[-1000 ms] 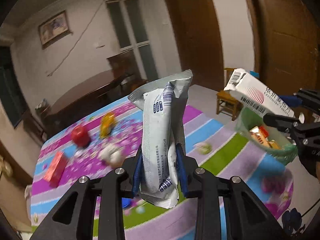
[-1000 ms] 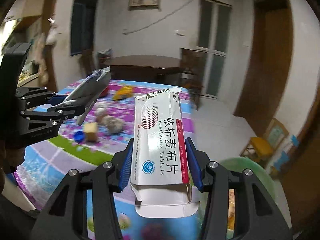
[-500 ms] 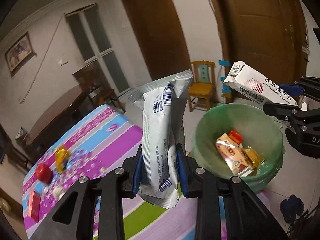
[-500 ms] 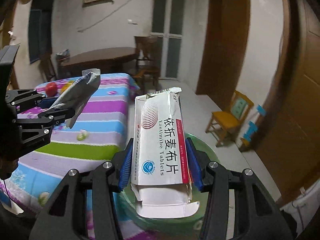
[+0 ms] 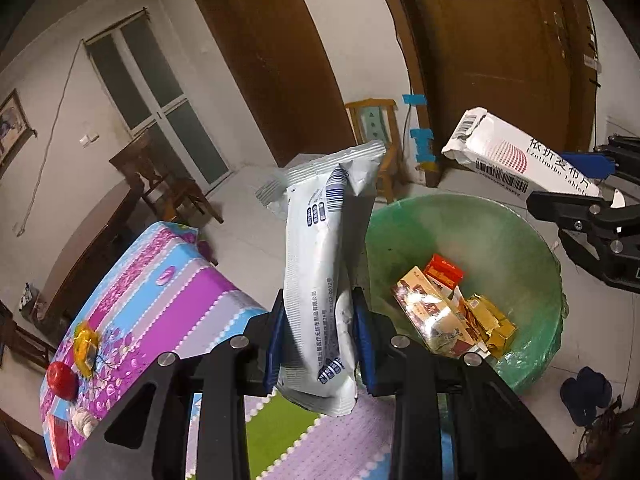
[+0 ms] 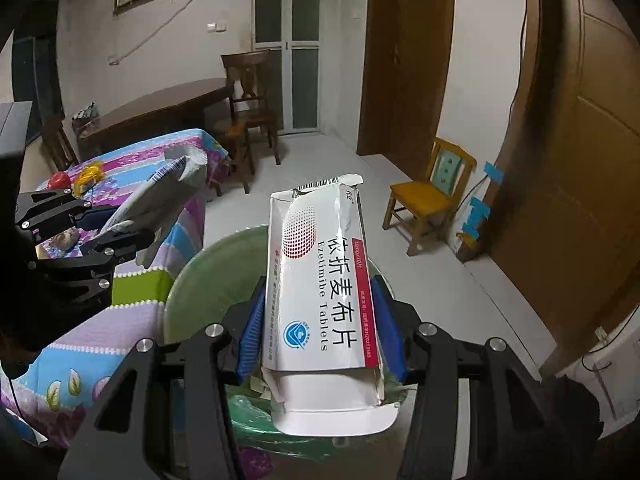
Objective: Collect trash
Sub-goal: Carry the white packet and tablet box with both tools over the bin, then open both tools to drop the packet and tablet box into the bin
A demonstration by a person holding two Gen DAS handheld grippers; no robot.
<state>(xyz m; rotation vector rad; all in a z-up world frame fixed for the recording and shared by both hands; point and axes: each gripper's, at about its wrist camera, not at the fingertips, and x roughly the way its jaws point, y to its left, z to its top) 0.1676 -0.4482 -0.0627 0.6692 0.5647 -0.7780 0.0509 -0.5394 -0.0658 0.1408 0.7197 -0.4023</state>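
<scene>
Two pieces are ready to drop: left gripper (image 5: 320, 344) clamps a wrapper (image 5: 324, 272), right gripper (image 6: 320, 332) clamps a box (image 6: 320, 300) over the bin (image 5: 536, 248); at lower left of the frame, table (image 5: 168, 280) items remain

- Right gripper (image 6: 320, 334): its blue pads clamp a white Ezetimibe Tablets carton (image 6: 320, 300) on both long sides; the carton stands upright, both end flaps open.
- Green waste bin (image 6: 208, 280): directly below and behind the carton, lined with a green bag; contents mostly hidden by the carton.
- Left gripper (image 6: 116, 226): at left, closed on a silver-white wrapper (image 6: 160, 196) angled up and to the right, beside the bin rim.
- Table with striped floral cloth (image 6: 132, 156): left of the bin; a red apple (image 6: 60, 179) and a yellow wrapped item (image 6: 89, 174) lie at its far end.
- Small yellow chair (image 6: 430, 196): on the floor against the right wall.
</scene>
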